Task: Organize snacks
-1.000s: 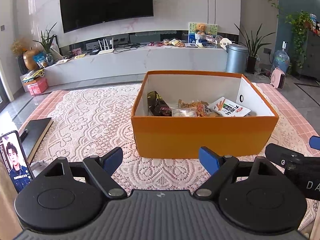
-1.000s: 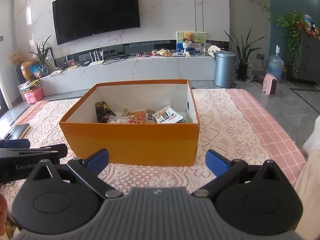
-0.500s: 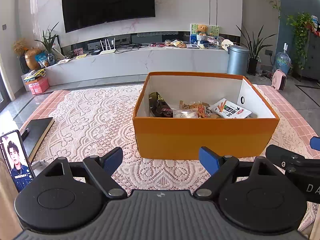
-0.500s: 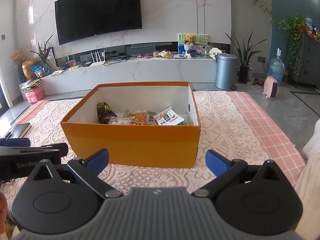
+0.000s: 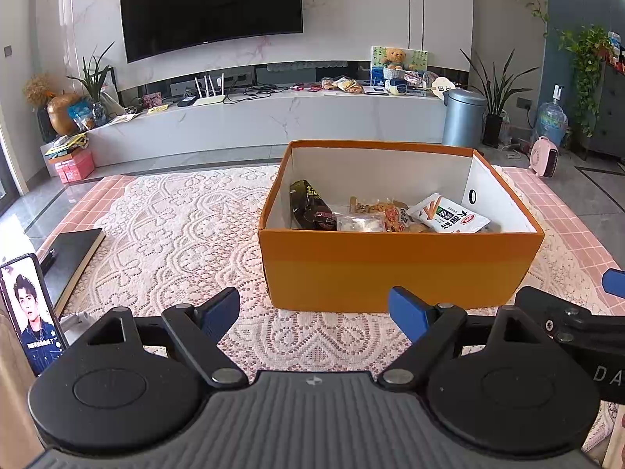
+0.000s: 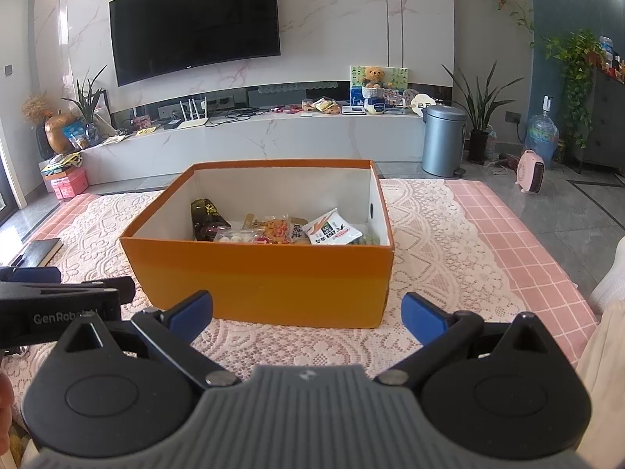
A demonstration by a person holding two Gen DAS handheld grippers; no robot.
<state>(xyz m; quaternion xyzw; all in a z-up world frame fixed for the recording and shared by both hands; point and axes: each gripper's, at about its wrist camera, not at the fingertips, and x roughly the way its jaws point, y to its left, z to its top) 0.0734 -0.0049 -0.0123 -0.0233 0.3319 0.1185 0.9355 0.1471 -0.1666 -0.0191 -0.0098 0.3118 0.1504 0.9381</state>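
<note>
on the white lace tablecloth (image 5: 175, 226), an orange cardboard box (image 5: 390, 269) is holding snack packets (image 5: 447, 217); left gripper (image 5: 314, 306) and right gripper (image 6: 306, 312) are hovering before it, jaws spread, empty.

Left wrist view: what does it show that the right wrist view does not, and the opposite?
Only the left wrist view shows a phone standing at the left edge, screen lit. Only the right wrist view shows a pale sleeve at the right edge. Both show the orange box on the lace cloth, with a dark packet and a white packet inside, and both open grippers: left gripper, right gripper.
</note>
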